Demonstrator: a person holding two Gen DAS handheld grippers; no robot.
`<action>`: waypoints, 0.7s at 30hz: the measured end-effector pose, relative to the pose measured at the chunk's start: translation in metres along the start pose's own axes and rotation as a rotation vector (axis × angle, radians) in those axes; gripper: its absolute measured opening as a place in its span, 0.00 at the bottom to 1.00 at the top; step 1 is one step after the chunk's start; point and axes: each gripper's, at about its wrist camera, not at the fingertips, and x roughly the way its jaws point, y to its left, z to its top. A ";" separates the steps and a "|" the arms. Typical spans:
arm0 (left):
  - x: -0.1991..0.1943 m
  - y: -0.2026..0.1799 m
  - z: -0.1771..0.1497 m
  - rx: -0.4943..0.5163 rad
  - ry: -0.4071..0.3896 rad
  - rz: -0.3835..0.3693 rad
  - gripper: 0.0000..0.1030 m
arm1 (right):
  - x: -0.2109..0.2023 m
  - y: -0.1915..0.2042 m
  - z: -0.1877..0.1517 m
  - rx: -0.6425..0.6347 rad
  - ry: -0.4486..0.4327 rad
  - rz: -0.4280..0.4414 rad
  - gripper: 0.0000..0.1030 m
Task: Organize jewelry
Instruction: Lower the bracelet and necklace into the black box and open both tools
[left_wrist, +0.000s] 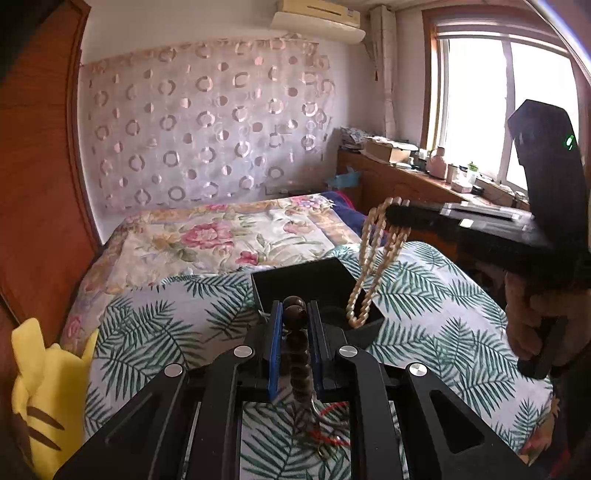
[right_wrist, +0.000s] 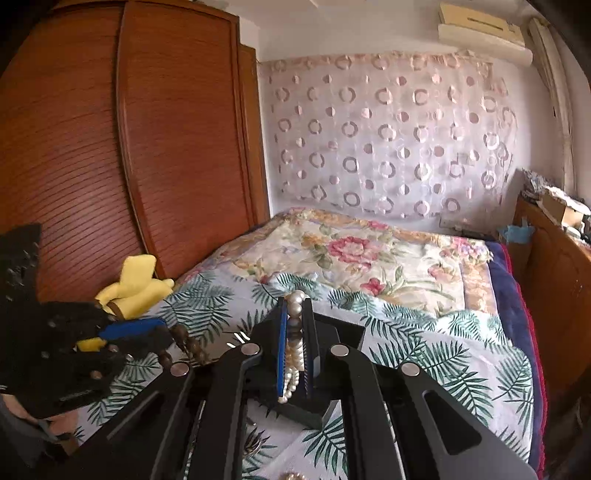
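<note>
My left gripper (left_wrist: 294, 308) is shut on a dark brown bead bracelet (left_wrist: 300, 354) that hangs down between its blue pads, just in front of an open black jewelry box (left_wrist: 306, 282) on the leaf-print bedspread. My right gripper (right_wrist: 295, 300) is shut on a pearl necklace (right_wrist: 294, 345); in the left wrist view it (left_wrist: 397, 212) holds the pearl necklace (left_wrist: 369, 266) up, with the lower loop hanging into the box's right part. The left gripper (right_wrist: 162, 330) with the brown beads (right_wrist: 190, 343) shows at the left of the right wrist view. The black box (right_wrist: 306, 410) lies under the right gripper.
A red cord and metal ring (left_wrist: 328, 439) lie on the bedspread under the left gripper. A yellow plush toy (left_wrist: 44, 387) sits at the bed's left by the wooden wardrobe (right_wrist: 129, 147). A floral quilt (left_wrist: 221, 236) covers the far bed. A cluttered wooden desk (left_wrist: 406, 173) stands under the window.
</note>
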 end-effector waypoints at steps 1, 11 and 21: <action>0.002 0.001 0.002 0.001 -0.001 0.002 0.12 | 0.009 -0.001 -0.003 0.000 0.021 -0.004 0.08; 0.030 0.004 0.026 -0.003 0.012 0.015 0.12 | 0.053 -0.014 -0.037 0.025 0.140 -0.036 0.09; 0.049 -0.006 0.059 0.011 0.007 0.010 0.12 | 0.032 -0.020 -0.048 0.043 0.126 -0.007 0.34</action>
